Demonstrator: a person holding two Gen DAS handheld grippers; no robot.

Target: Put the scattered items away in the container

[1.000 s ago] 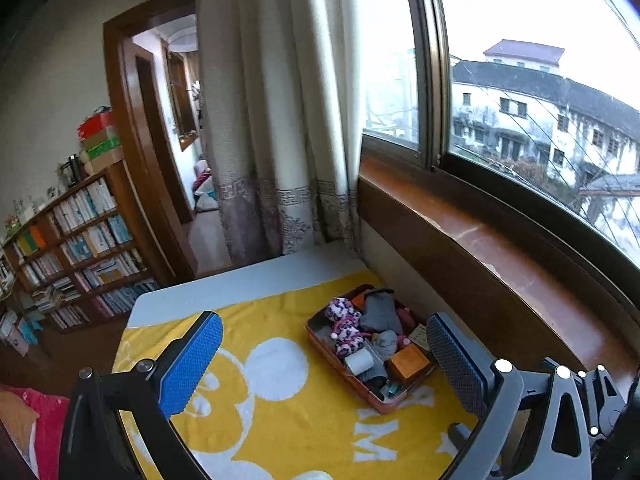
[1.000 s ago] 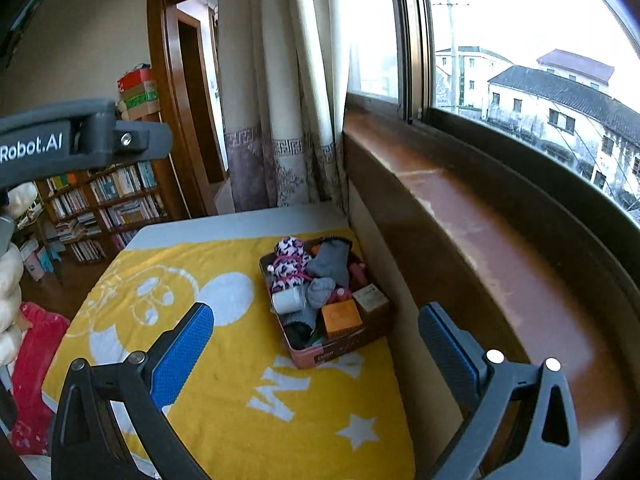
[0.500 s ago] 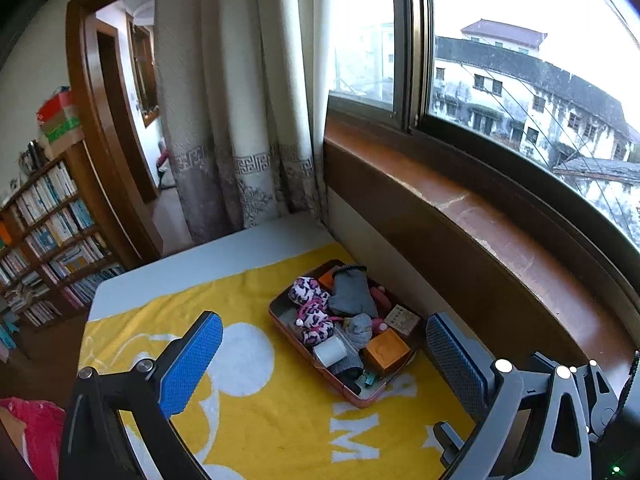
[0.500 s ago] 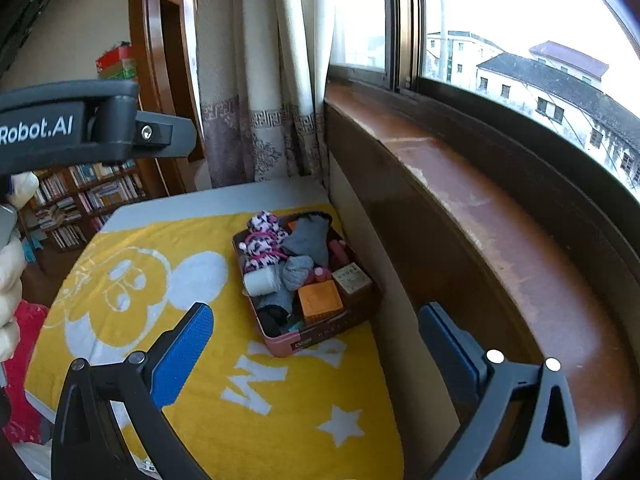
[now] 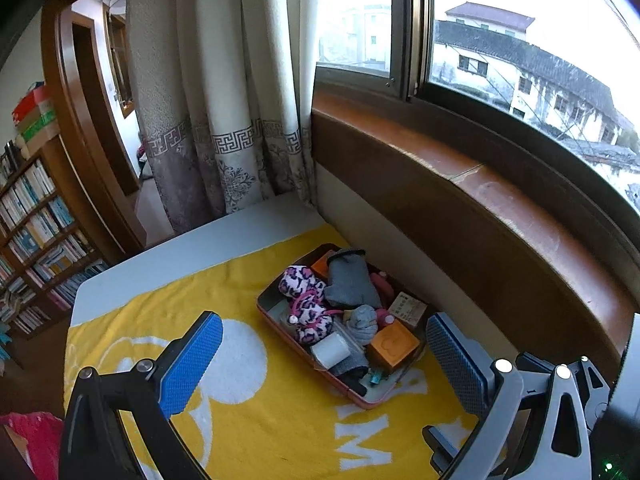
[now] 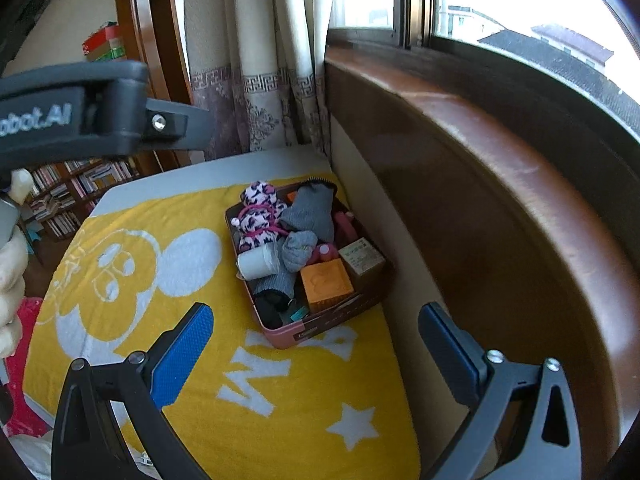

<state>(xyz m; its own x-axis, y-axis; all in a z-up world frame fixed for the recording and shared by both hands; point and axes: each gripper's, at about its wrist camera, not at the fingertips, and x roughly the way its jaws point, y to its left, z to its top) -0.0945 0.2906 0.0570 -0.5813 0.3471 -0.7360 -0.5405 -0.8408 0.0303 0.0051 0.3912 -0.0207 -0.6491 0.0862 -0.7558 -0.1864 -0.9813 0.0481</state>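
Container (image 5: 370, 398) sits at the yellow towel's (image 6: 280, 420) window-side edge on the counter, packed with items; none loose on the visible towel, so tidying looks done. Left gripper (image 5: 324, 356) and right gripper (image 6: 316, 340) hover above, fingers spread wide, empty.

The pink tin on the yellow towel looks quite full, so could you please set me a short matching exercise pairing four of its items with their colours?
Things:
1. cube block
2. roll of tape
3. plush toy
4. glove

Colours:
A. grey
B. white
C. orange
D. pink and white with dark spots

All four lie in the pink tin on the yellow towel.

Pairs: 1-C, 2-B, 3-D, 4-A
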